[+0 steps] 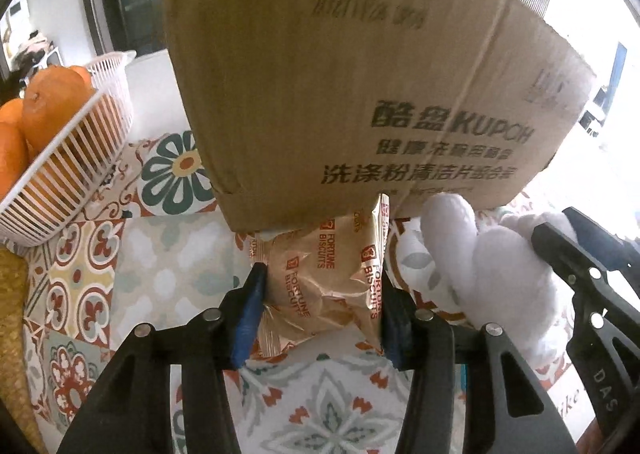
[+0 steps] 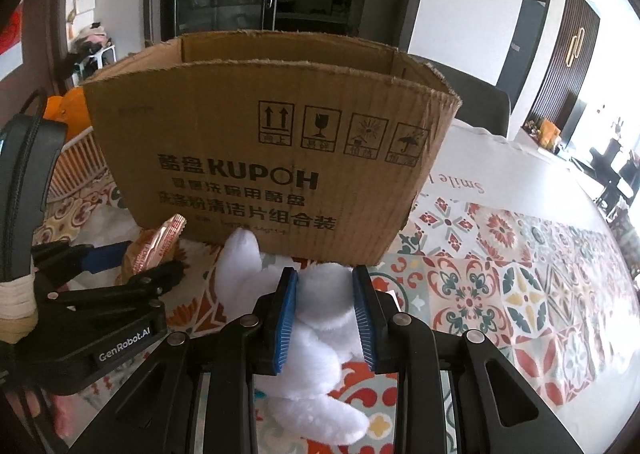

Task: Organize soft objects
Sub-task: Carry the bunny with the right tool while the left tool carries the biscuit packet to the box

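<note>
Left gripper (image 1: 320,294) around biscuit packet (image 1: 324,282), top behind cardboard box (image 1: 340,74).

We take the open-topped brown cardboard box (image 2: 276,158) as landmark, standing on the patterned tablecloth (image 2: 500,278). Before it, touching its base, lies the tan biscuit packet (image 1: 324,286); to that packet's right, the white plush toy (image 2: 320,310). Left of the box stands the white slatted basket (image 1: 68,178), with oranges (image 1: 52,106) inside.
</note>
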Action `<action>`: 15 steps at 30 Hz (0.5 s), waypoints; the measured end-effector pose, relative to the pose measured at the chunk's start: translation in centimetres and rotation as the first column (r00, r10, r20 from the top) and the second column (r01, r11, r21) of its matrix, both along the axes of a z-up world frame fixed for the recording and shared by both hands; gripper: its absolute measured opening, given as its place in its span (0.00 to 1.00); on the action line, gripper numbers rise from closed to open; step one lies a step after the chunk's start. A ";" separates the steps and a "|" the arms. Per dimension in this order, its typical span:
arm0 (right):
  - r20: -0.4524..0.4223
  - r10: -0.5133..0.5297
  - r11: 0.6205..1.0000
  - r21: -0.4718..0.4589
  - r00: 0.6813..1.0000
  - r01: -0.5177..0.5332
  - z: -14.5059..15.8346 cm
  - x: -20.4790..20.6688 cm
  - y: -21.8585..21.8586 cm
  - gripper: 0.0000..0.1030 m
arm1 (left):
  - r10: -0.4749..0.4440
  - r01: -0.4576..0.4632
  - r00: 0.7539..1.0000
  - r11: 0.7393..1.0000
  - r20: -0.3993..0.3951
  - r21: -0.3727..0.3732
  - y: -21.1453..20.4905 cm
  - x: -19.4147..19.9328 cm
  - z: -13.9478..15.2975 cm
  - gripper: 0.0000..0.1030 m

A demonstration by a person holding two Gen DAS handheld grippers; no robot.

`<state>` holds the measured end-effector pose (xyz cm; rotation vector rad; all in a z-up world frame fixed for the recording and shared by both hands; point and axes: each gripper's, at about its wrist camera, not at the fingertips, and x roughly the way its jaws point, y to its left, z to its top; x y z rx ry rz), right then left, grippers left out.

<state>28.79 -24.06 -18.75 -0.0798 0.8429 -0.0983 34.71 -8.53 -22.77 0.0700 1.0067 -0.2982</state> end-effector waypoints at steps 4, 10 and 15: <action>0.010 0.003 1.000 0.004 1.000 -0.003 0.8 -0.8 -0.1 0.28 | -0.002 0.002 1.000 1.000 0.015 0.001 0.8 -1.4 1.1 0.48; 0.034 -0.004 1.000 0.017 0.999 0.003 2.2 -2.0 -0.7 0.28 | 0.013 -0.013 1.000 1.000 0.026 0.007 0.5 -3.1 3.0 0.48; 0.065 -0.002 1.000 0.022 0.998 0.001 3.7 -3.1 -0.7 0.28 | 0.017 -0.017 0.999 1.000 0.050 0.004 0.3 -4.7 5.2 0.48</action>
